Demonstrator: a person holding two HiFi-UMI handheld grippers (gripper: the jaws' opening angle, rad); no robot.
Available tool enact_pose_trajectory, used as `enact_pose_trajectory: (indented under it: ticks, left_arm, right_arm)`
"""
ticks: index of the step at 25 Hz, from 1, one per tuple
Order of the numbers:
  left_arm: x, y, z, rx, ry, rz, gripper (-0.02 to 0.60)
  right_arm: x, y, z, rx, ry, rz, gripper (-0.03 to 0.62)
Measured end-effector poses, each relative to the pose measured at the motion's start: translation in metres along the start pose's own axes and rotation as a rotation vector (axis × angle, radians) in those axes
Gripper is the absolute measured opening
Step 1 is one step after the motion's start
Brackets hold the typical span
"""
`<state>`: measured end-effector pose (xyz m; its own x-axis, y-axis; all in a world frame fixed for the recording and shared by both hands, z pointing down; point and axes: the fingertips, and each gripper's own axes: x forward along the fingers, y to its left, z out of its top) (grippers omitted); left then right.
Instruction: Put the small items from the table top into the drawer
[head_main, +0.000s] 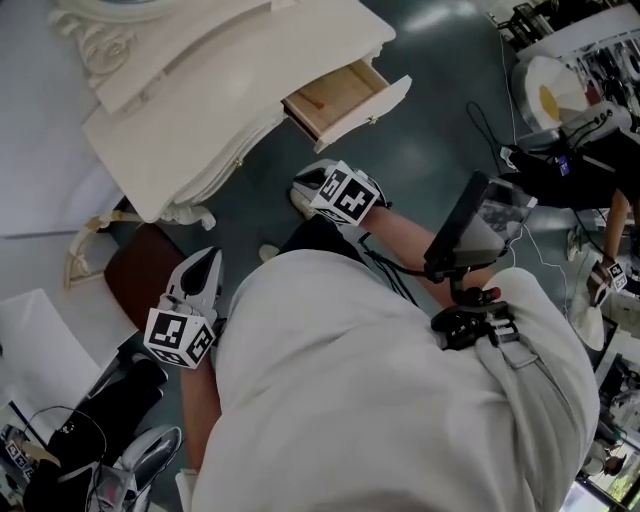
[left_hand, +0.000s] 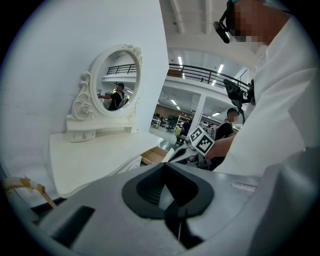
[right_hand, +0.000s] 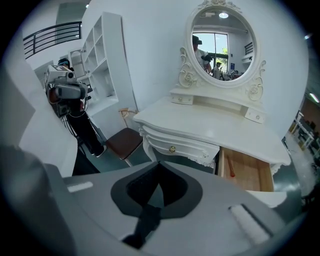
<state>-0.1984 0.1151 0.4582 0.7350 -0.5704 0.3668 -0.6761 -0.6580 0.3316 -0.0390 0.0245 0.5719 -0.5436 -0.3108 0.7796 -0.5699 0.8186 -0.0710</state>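
White painted wood is most of what I'm looking at: one dressing table (head_main: 230, 90) with one oval mirror (right_hand: 222, 42) on top. One drawer (right_hand: 247, 172) is pulled out at the table's right end, and one more beside it is closed, with a gold knob (right_hand: 172, 149).

I've got two tongs. The left gripper (left_hand: 165, 169) has its jaws pressed together with nothing in them, and it's the same for the right gripper (right_hand: 159, 164). Neither touches the furniture.

I can only count one small item, a thin red-orange stick (right_hand: 231, 167). It's lying on the drawer floor along its left side.

What differs per view:
- The head view shows one brown chair seat (head_main: 145, 275) by the table's near left corner, with my left tong just beside it. It cuts the mirror off.
- The right gripper view is the only one that looks straight into the drawer. It also catches a white shelf unit (right_hand: 100, 60) far left and a person standing by it.
- The left gripper view sees the table from the side, with my right tong's marker cube (left_hand: 202, 141) near the drawer.

As for room to move, the drawer front juts out over dark floor (head_main: 420, 170). There's open floor between it and my right tong.
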Motion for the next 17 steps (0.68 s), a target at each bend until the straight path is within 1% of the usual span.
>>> enact_pose_trajectory:
  ticks: [10, 17]
  left_arm:
    - [0.0040, 0.0033, 0.0020, 0.000, 0.001, -0.012, 0.002]
    - [0.0010, 0.0058, 0.0085, 0.002, 0.005, -0.011, 0.002]
  right_arm:
    - [-0.0010, -0.0061, -0.0023, 0.008, 0.008, -0.015, 0.000]
    - [-0.0010, -0.0052, 0.0021, 0.007, 0.015, -0.010, 0.000]
